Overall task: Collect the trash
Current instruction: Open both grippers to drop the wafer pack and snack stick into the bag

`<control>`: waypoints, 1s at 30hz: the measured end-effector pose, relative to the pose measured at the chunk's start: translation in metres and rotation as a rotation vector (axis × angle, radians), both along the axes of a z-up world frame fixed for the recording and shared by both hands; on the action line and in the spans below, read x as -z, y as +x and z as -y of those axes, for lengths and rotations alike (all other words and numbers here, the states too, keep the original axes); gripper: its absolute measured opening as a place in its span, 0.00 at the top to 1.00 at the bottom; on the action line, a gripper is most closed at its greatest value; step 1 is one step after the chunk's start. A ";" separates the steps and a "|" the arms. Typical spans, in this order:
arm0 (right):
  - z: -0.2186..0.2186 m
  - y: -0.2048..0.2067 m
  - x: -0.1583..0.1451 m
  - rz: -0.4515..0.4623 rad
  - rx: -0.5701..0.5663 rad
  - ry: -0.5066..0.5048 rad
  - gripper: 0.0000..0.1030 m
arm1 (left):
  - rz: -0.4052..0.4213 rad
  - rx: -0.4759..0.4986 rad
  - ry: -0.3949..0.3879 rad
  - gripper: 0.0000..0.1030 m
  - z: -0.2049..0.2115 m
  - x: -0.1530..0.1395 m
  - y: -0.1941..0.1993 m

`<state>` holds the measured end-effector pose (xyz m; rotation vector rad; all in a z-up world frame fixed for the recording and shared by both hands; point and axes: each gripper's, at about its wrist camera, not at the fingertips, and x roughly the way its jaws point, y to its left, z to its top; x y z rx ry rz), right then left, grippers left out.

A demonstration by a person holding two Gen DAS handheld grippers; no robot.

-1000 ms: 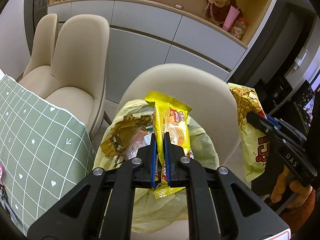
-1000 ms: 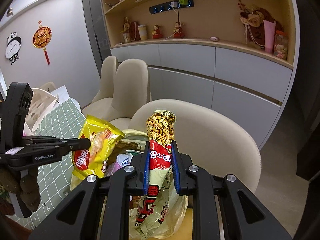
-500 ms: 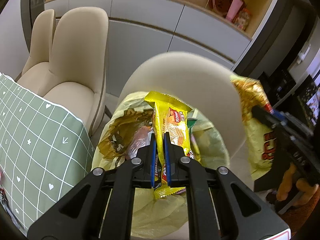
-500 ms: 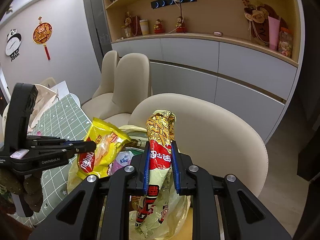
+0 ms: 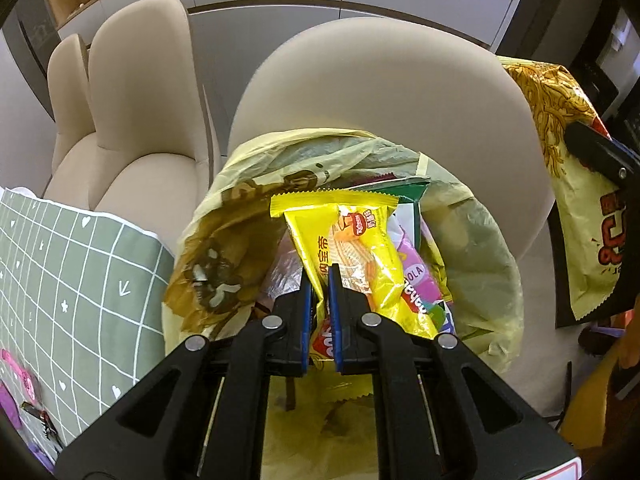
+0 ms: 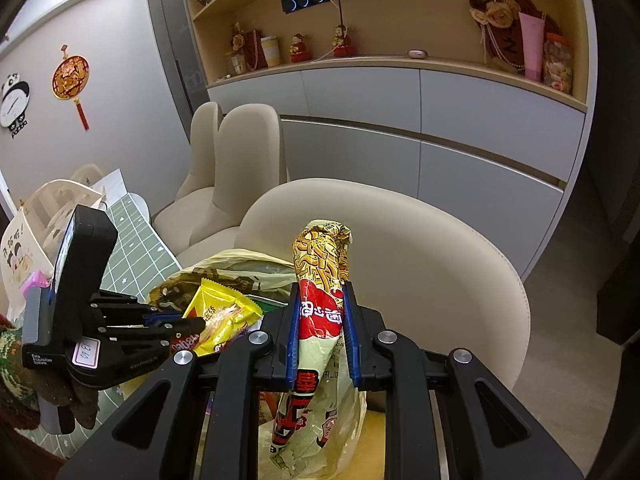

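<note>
My left gripper [image 5: 319, 280] is shut on a yellow snack wrapper [image 5: 352, 248] and holds it over the mouth of a yellow trash bag [image 5: 480, 248] that sits on a beige chair. The bag holds several wrappers. My right gripper [image 6: 320, 304] is shut on a gold and red noodle packet [image 6: 320, 280], held upright to the right of the bag. The packet shows at the right edge of the left wrist view [image 5: 576, 208]. The left gripper [image 6: 188, 326] with its yellow wrapper [image 6: 222, 316] shows in the right wrist view, above the bag [image 6: 240, 270].
A table with a green grid cloth [image 5: 60, 264] stands left of the bag, with small wrappers near its front corner. The beige chair back [image 5: 380, 92] rises behind the bag, two more beige chairs [image 5: 132, 112] stand further left. A grey cabinet [image 6: 440, 120] lines the wall.
My left gripper has moved forward and tilted down with the yellow wrapper, closer over the bag's mouth. My right gripper holds the noodle packet nearly still.
</note>
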<state>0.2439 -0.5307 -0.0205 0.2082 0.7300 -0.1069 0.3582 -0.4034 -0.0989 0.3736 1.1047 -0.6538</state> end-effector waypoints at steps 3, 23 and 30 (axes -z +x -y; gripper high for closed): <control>0.000 0.002 0.003 -0.006 -0.003 0.006 0.81 | -0.020 -0.008 -0.035 0.76 -0.002 -0.002 0.001; -0.065 0.079 0.070 -0.169 -0.171 0.185 0.81 | -0.014 -0.385 -0.272 0.56 -0.153 -0.046 -0.008; -0.087 0.091 0.097 -0.297 -0.197 0.145 0.81 | -0.007 -0.508 -0.265 0.56 -0.214 -0.044 -0.027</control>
